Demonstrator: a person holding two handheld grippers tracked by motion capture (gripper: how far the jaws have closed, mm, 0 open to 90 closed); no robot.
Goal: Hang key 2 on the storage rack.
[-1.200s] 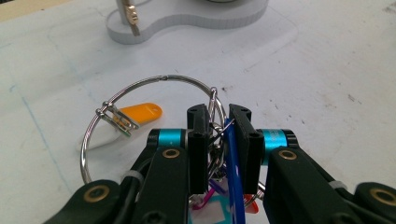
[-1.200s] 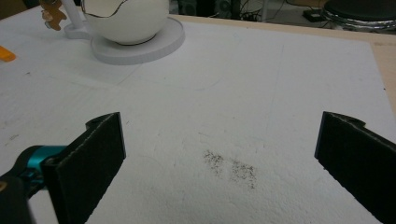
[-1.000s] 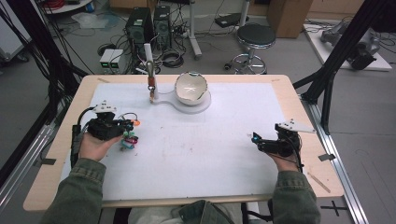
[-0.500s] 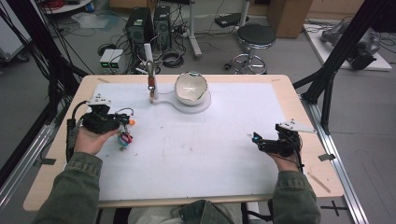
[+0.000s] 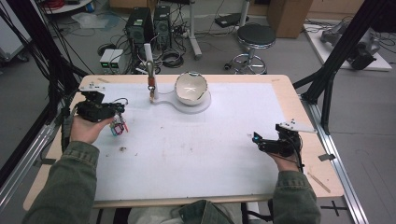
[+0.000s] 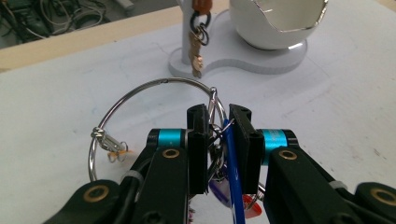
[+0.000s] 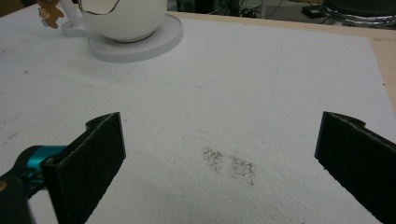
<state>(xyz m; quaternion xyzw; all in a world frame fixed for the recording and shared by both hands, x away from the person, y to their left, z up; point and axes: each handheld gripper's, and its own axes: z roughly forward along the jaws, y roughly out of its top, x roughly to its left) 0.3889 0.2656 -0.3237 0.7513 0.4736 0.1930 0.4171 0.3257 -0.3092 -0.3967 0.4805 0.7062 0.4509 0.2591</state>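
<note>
1. The left gripper point(image 5: 114, 112) is seen in the high view at about 9 o'clock on the white mat point(image 5: 196, 154), carried by the left hand point(image 5: 86, 128), whose forearm in a green sleeve point(image 5: 65, 186) enters from the bottom left. The gripper is pointed toward 3 o'clock across the table.
2. In the left gripper view the two black jaws are closed on a key bunch point(image 6: 224, 154): a blue strip and small wire rings are pinched between the pads. A large steel ring point(image 6: 140, 107) of the bunch arcs out from the jaws toward 10 o'clock, with a small clip on its left side.
3. In the high view the coloured tags of the bunch hang just below the jaw tips, over the mat.
4. At 12 o'clock on the mat a white stand point(image 5: 191, 103) is noted, bearing an egg-shaped white bowl point(image 5: 190, 87) and a post point(image 5: 151, 79) from which a key point(image 6: 196, 51) hangs.
5. The right gripper point(image 5: 258, 140) is held at about 4 o'clock on the mat by the right hand point(image 5: 285, 158), pointed toward 9 o'clock.
6. In the right gripper view its jaws are spread wide apart with nothing between them; a dark smudge point(image 7: 229, 165) on the mat lies between them.
</note>
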